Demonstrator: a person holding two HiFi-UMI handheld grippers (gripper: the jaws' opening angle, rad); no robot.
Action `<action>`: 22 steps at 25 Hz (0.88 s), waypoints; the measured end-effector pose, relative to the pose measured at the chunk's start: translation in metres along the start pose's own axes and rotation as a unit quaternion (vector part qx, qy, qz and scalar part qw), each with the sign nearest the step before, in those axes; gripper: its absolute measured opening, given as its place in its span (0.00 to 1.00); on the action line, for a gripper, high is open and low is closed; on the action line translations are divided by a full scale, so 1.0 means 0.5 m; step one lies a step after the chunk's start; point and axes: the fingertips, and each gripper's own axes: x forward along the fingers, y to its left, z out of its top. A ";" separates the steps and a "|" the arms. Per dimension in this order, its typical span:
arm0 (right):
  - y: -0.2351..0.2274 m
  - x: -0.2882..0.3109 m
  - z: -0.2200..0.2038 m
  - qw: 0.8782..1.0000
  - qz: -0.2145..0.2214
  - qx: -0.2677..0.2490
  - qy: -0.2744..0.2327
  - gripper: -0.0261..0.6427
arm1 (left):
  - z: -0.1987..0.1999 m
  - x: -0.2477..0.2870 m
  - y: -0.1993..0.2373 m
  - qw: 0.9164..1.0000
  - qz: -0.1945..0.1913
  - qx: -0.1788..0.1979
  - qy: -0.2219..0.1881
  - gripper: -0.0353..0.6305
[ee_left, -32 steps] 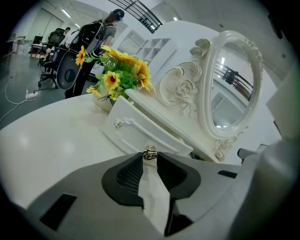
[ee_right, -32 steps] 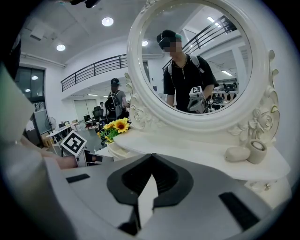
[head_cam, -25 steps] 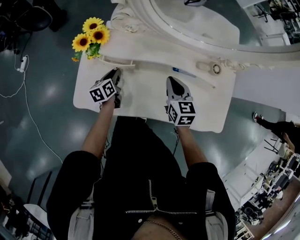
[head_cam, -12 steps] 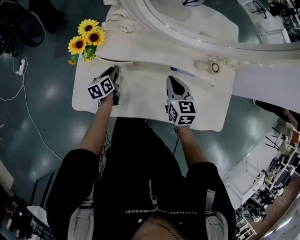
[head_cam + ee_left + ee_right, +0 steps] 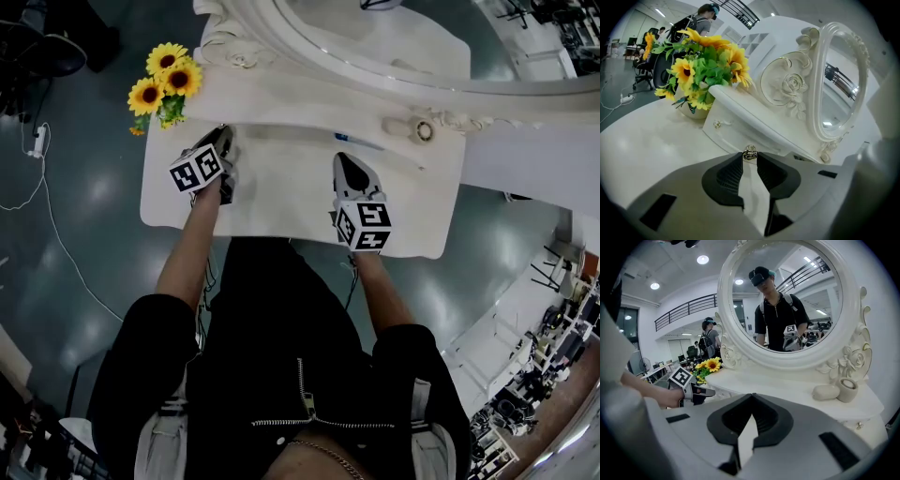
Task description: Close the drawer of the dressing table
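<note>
The white dressing table (image 5: 281,192) fills the middle of the head view. Its small drawer (image 5: 733,133) sits under the mirror shelf, its front nearly level with the shelf edge. My left gripper (image 5: 221,142) (image 5: 750,160) is shut on the drawer's metal knob (image 5: 750,152), which shows between the pad tips. A second knob (image 5: 716,123) lies further left on the same white front. My right gripper (image 5: 348,167) (image 5: 751,398) hovers over the tabletop, shut with nothing in it. The right gripper view shows the left gripper (image 5: 704,391) at the drawer.
A vase of sunflowers (image 5: 161,82) (image 5: 701,70) stands at the table's left corner, close to the left gripper. The oval mirror (image 5: 783,301) rises behind. A small round jar (image 5: 424,129) (image 5: 847,389), a pebble-like object (image 5: 826,392) and a blue pen (image 5: 359,142) lie on the shelf.
The left gripper has moved away from me toward the mirror with the knob, and the drawer front that stuck out has slid in under the shelf. The right gripper has stayed put.
</note>
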 end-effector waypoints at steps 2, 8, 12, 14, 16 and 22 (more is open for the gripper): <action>-0.003 -0.003 0.001 1.000 -0.003 0.001 0.000 0.05 | 0.004 0.005 0.000 1.000 -0.001 0.002 0.002 0.21; -0.012 -0.010 0.012 1.000 -0.016 0.006 -0.003 0.05 | 0.006 0.013 0.003 1.000 -0.004 0.007 0.010 0.21; -0.011 -0.010 0.019 1.000 -0.024 0.010 -0.006 0.05 | 0.006 0.009 0.008 0.999 0.009 0.045 0.021 0.23; -0.009 -0.010 0.023 0.999 -0.028 0.013 -0.007 0.05 | 0.009 0.001 0.007 0.996 0.021 0.078 0.027 0.25; -0.006 -0.011 0.031 0.999 -0.032 0.015 -0.012 0.05 | 0.017 -0.013 0.001 0.994 0.028 0.107 0.024 0.25; -0.003 -0.021 0.060 0.998 -0.047 0.017 -0.031 0.05 | 0.044 -0.071 -0.044 0.979 0.014 0.202 0.004 0.19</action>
